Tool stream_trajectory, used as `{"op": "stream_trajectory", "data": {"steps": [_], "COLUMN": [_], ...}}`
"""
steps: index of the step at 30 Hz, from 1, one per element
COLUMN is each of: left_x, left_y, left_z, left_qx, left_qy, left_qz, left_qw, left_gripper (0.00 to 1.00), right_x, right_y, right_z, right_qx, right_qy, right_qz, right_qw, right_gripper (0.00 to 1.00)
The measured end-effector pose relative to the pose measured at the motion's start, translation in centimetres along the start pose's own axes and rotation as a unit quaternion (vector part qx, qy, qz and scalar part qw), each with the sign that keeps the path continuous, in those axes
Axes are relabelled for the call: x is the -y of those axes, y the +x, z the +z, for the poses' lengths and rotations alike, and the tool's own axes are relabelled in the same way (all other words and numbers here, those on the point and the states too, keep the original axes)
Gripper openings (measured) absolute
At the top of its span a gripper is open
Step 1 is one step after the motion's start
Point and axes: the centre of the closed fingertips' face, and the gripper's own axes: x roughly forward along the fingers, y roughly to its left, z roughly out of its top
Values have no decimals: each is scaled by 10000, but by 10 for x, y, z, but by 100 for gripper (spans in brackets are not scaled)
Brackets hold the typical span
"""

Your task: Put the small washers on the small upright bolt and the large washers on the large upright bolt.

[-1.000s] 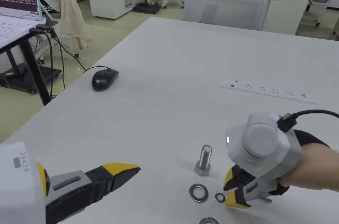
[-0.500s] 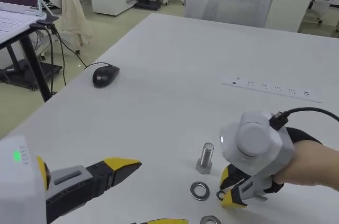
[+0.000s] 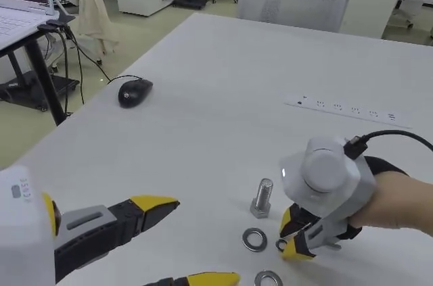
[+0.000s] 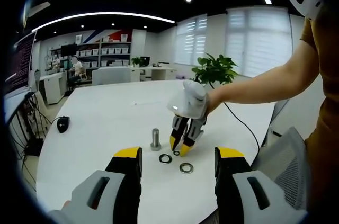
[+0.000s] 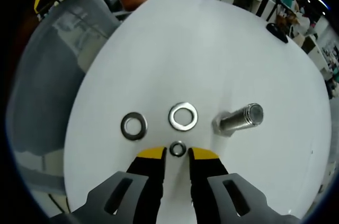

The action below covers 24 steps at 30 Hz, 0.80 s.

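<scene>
The small washer (image 5: pixel 178 149) lies flat on the desk (image 5: pixel 212 49), right at the tips of the right gripper (image 5: pixel 178 154). That gripper's fingers (image 5: pixel 152 153) are drawn narrow and straddle the washer, one tip on each side, with a sliver of gap, so I judge it not yet pinched. Being flat, the washer offers only its thin rim across the finger gap. The two large washers (image 5: pixel 183 116) (image 5: pixel 133 125) lie just beyond it, and the upright bolt (image 5: pixel 238 119) stands head-down off to one side, near but apart. The left gripper (image 3: pixel 206 239) hangs well apart with its fingers spread wide and empty, so the right gripper is plainly the nearer one for the pickup.
</scene>
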Motion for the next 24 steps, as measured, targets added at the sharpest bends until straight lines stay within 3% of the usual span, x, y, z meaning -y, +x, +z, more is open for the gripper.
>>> {"op": "stream_trajectory", "data": {"steps": [4, 17, 24], "left_x": [-1, 0, 0], "left_y": [-1, -3, -3], "left_z": [-1, 0, 0], "left_qx": [-3, 13, 6], "left_qy": [-5, -5, 14], "left_qz": [16, 53, 55], "left_qw": [10000, 10000, 10000], "left_gripper": [54, 54, 54], "right_x": [-2, 0, -7], "right_y": [0, -1, -6], "right_z": [0, 0, -7], "right_qx": [-84, 31, 26], "right_qy": [-156, 125, 226], "right_qz": [18, -83, -88], "right_qw": [9998, 9999, 9997], "right_gripper": [15, 12, 12]}}
